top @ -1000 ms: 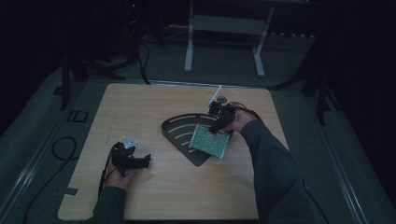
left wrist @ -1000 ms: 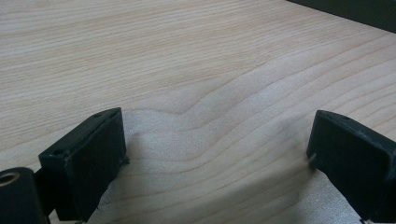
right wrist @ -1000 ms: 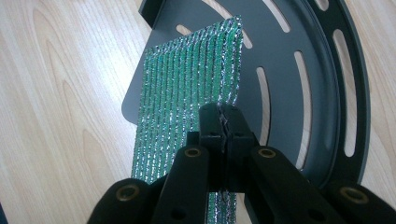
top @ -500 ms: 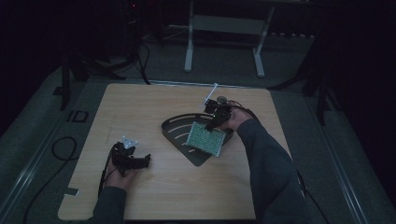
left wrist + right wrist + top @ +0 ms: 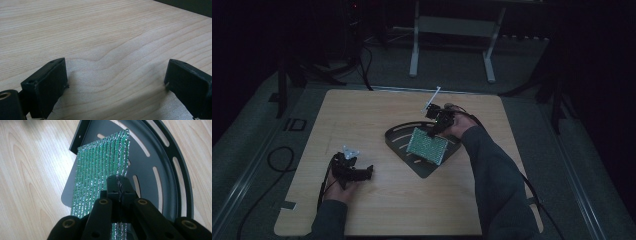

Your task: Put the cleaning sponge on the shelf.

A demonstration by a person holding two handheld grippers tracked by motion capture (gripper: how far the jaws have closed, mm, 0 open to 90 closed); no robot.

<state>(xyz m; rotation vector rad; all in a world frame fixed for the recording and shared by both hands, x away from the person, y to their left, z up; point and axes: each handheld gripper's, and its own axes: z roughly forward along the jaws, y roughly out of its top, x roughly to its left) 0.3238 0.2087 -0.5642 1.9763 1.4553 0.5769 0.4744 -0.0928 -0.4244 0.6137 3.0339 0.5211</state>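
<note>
We pinch the green mesh sheet's (image 5: 100,170) edge in our right gripper (image 5: 119,185) above the slotted black plate (image 5: 160,162), while our left gripper (image 5: 116,82) rests spread on open table (image 5: 377,210).

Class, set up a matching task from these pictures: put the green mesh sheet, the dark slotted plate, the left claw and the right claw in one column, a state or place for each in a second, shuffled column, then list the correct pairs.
Column one:
1. green mesh sheet
2. dark slotted plate
3. left claw
4. right claw

Column two:
A. open, with bare wooden table between its jaws
B. lies flat on the table
C. shut on an edge of the sheet
D. pinched at one edge, above the plate

Pairs: 1-D, 2-B, 3-A, 4-C
</note>
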